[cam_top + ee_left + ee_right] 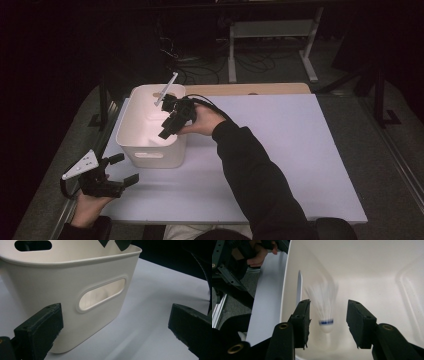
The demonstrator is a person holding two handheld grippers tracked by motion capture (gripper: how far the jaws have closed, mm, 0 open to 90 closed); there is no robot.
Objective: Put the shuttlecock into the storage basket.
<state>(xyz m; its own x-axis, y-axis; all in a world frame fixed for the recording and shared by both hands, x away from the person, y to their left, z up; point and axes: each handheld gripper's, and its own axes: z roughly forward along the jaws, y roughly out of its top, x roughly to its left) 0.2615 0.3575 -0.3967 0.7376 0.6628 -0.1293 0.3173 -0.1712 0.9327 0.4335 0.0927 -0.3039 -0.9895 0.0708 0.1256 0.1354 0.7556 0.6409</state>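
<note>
Two hand-held grippers were at work over a white table point(280, 150). At the right gripper point(169, 125), held above the open top of a white bin point(150, 150) and pointing down into it, the jaws stood apart. Between them, in the right gripper view, was a white shuttlecock point(325, 312) with a blue band near its cork, feathers pointing away from the gripper. It appeared blurred, and neither pad touched it: a clear gap showed on each side. Beyond the shuttlecock lay the bin's pale inner floor and walls; off that gripper's left jaw ran the bin's rim, with the table edge past it.

At the left gripper point(120, 170), held near the table's near-left corner, the jaws were wide apart with nothing between them. Ahead of it, in the left gripper view, stood the bin's outer wall with an oval handle slot point(102, 294). The wall lay just beyond that gripper's left jaw, not touching it as far as could be told. Bare table lay before its right jaw.
</note>
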